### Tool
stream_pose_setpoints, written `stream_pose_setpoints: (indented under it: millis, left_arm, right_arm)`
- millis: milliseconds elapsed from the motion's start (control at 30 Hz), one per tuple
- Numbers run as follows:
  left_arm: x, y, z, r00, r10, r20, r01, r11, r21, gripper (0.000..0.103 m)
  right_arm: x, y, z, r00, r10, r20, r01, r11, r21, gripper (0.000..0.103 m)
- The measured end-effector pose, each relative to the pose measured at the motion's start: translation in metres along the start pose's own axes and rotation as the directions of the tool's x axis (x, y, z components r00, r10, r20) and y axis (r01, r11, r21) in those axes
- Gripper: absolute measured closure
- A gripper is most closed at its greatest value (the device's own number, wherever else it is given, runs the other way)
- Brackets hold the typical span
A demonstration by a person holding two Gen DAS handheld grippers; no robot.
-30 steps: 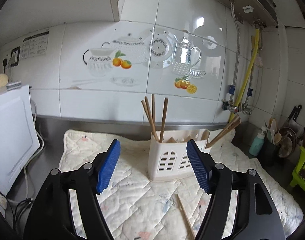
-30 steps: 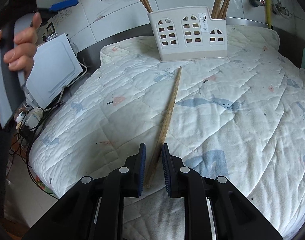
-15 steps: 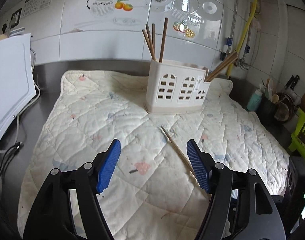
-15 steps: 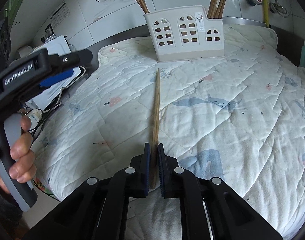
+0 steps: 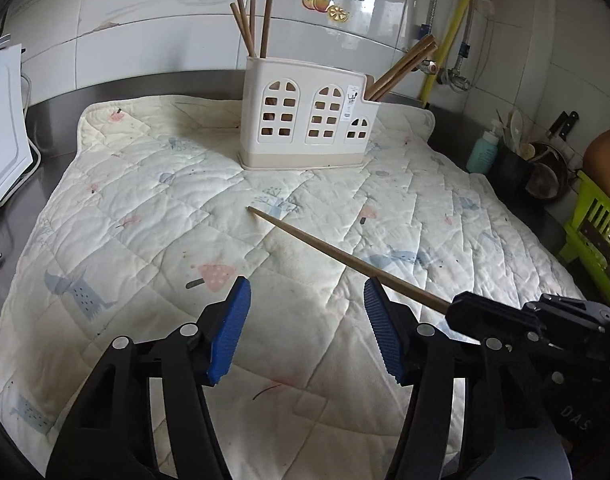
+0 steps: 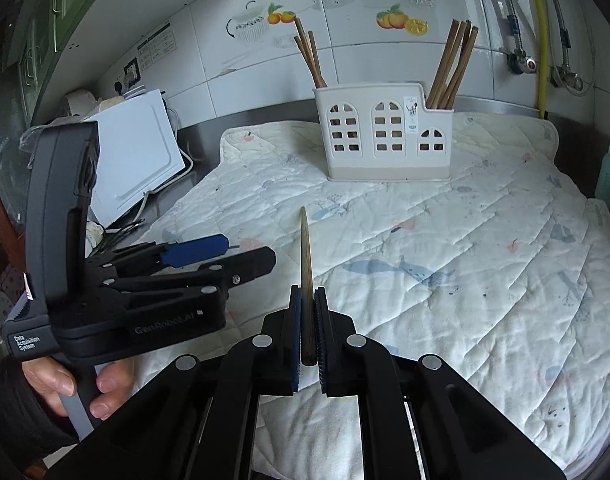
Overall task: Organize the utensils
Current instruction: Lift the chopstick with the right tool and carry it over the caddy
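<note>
White flat-fronted appliance [image 6: 137, 156]: far left, on the steel counter beside the mat.

Person's hand [image 6: 77, 390]: lower left in the right wrist view, wrapped round the grey handle of the left gripper.

Left gripper [image 5: 305, 320], black frame with blue ribbed pads: low over the near part of the mat. Its jaws have just been closing somewhat yet stand apart, nothing between the pads.

Cream quilted fabric mat [image 5: 153, 216], printed with small pastel animals and mushrooms: spread over the counter, bearing the holder.

Long tapered wooden chopstick [image 6: 306, 276]: clamped at its thick end between the pads of the right gripper [image 6: 308, 334], black frame with blue pads, its jaws closed tight on the stick. The thin tip points toward the holder and is lifted off the mat. In the left wrist view the stick runs just beside the left gripper's right-hand pad; contact cannot be told.

White and beige plastic utensil holder with arched window cut-outs [image 5: 305, 120]: upright near the far edge of the mat. Brown chopsticks [image 5: 253, 20] stand in its left compartment; another bundle [image 6: 453, 64] leans in its low right compartment.

Teal bottle [image 5: 483, 150]: on the counter right of the mat.

Lime-green plastic rack [image 5: 593, 224]: far right.
</note>
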State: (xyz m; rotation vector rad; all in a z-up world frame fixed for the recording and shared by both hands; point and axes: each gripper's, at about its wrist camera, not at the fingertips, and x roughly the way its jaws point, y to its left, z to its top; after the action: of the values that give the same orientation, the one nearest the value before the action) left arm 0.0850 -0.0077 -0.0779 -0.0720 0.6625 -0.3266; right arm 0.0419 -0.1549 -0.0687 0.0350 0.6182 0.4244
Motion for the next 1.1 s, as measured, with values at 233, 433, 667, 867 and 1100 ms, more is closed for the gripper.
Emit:
stream_pose_setpoints:
  millis: [233,433,667,867,1100]
  left_arm:
    - [0.003,-0.003,0.009,0.999,-0.052,-0.003,0.052,0.998,-0.022,0.071]
    - [0.0,-0.006,0.02,0.999,-0.045,0.029,0.045,0.999,-0.019,0.071]
    - [-0.005,-0.013,0.047,0.995,-0.06,0.08,0.059,0.998,0.009,0.078]
    - [-0.003,-0.012,0.078,0.991,-0.037,0.13,0.036,0.999,0.013,0.086]
    - [0.002,-0.003,0.122,0.983,0.004,0.186,-0.007,1.0,0.015,0.086]
  right_arm:
    - [-0.021,-0.007,0.039,0.998,0.043,0.052,-0.041,0.998,-0.045,0.097]
    - [-0.032,-0.019,0.087,0.993,0.089,0.077,-0.084,0.994,-0.069,0.097]
    - [-0.042,-0.028,0.162,0.988,0.093,0.123,-0.077,0.988,-0.133,0.097]
    - [-0.05,-0.03,0.233,0.987,0.067,0.144,-0.036,0.978,-0.203,0.097]
    - [-0.04,-0.029,0.288,0.989,0.014,0.15,0.026,0.965,-0.262,0.097]
